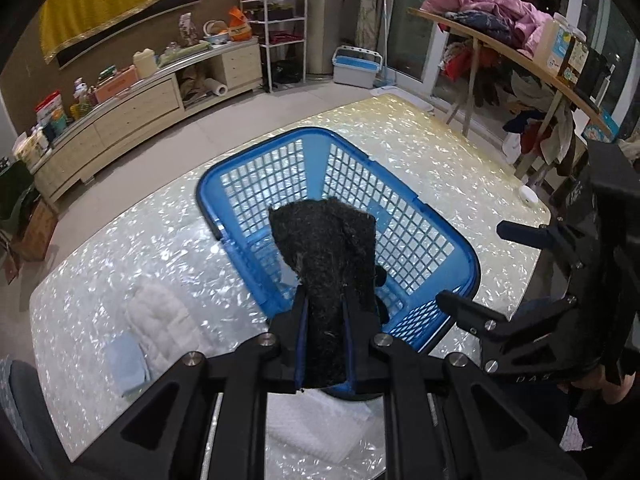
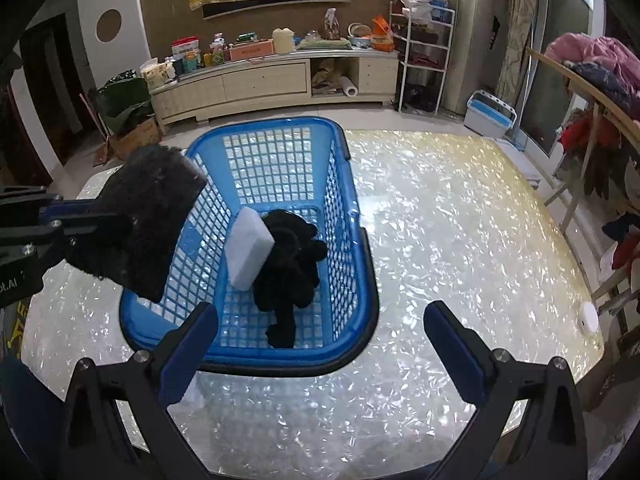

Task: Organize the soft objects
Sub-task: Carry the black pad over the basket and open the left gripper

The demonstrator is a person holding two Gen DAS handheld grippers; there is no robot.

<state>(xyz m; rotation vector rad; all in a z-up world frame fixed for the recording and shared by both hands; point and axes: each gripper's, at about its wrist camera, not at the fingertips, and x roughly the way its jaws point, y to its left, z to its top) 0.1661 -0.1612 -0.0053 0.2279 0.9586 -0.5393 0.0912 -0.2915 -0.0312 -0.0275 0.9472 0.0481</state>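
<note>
My left gripper is shut on a black fuzzy pad and holds it above the near-left rim of the blue plastic basket. In the right wrist view the pad hangs over the basket's left wall. Inside the basket lie a white sponge block and a black soft toy. My right gripper is open and empty, just in front of the basket's near rim; it also shows in the left wrist view at the right.
A white fluffy cloth and a pale blue cloth lie on the shiny table left of the basket. A white towel lies under my left gripper. A small white round object sits near the table's right edge.
</note>
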